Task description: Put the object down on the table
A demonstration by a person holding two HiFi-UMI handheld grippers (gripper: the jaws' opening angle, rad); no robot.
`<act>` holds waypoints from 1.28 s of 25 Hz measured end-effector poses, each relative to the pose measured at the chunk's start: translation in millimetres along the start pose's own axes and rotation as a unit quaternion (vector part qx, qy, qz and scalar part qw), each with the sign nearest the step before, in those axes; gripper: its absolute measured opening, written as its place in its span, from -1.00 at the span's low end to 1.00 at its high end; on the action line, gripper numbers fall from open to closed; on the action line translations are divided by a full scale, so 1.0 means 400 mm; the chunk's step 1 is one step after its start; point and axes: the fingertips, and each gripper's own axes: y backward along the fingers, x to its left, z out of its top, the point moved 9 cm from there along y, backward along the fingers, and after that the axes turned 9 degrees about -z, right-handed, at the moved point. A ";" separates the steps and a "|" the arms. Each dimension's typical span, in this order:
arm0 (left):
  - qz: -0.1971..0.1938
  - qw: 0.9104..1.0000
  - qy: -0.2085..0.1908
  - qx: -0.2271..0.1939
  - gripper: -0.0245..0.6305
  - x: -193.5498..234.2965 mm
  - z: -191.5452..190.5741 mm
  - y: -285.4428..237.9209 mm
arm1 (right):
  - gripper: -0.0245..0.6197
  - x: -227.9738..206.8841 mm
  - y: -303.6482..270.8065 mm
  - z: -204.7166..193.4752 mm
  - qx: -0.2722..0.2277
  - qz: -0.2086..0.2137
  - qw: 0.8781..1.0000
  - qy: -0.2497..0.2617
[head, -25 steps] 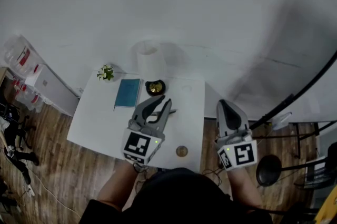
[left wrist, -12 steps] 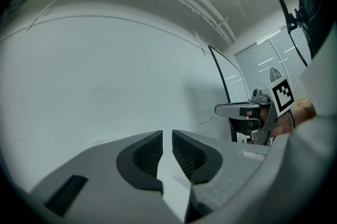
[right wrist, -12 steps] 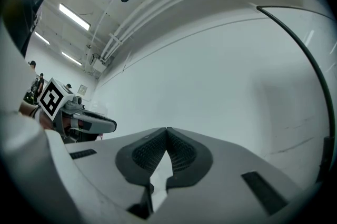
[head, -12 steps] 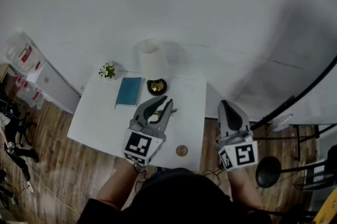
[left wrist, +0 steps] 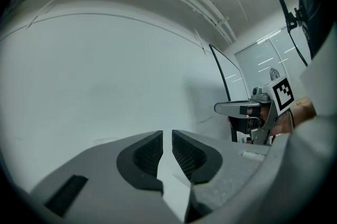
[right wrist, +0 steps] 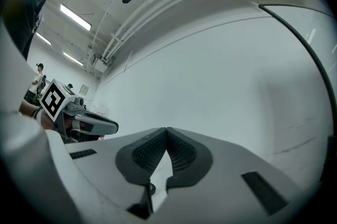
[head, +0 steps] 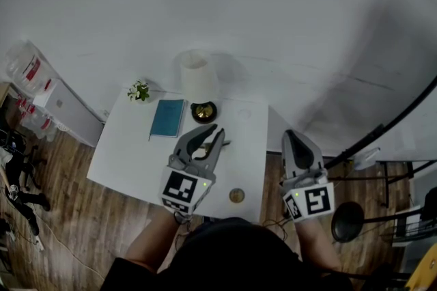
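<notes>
My left gripper (head: 216, 132) hovers over the middle of the white table (head: 130, 160). Its jaws stand a narrow gap apart, and the left gripper view (left wrist: 167, 136) shows nothing between them, only the white wall beyond. A small dark thing (head: 226, 143) lies on the table just right of its fingertips. A round gold disc (head: 236, 196) sits near the table's front edge. My right gripper (head: 289, 134) is held off the table's right side, over the wooden floor. It is shut and empty, with its pads touching (right wrist: 167, 133).
At the back of the table stand a small potted plant (head: 139, 91), a blue book (head: 167, 119) and a lamp with a white shade (head: 196, 76) on a dark base (head: 203, 112). Clear storage boxes (head: 27, 71) are at the left. A black stand (head: 349, 220) is at the right.
Both grippers keep nearly the same place. The head view has shifted very slightly.
</notes>
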 end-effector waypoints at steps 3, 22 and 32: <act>0.004 1.000 -0.013 -0.002 -0.76 0.004 -0.005 0.003 | -0.91 0.004 -0.002 -0.005 0.001 -0.001 1.000 -0.001; -0.009 1.000 -0.008 -0.003 -0.77 0.076 -0.047 0.005 | -0.91 0.040 -0.025 -0.017 0.008 -0.025 1.000 0.006; -0.019 1.000 -0.018 -0.005 -0.77 0.155 -0.075 -0.006 | -0.91 0.077 -0.076 -0.032 0.013 -0.039 0.999 0.013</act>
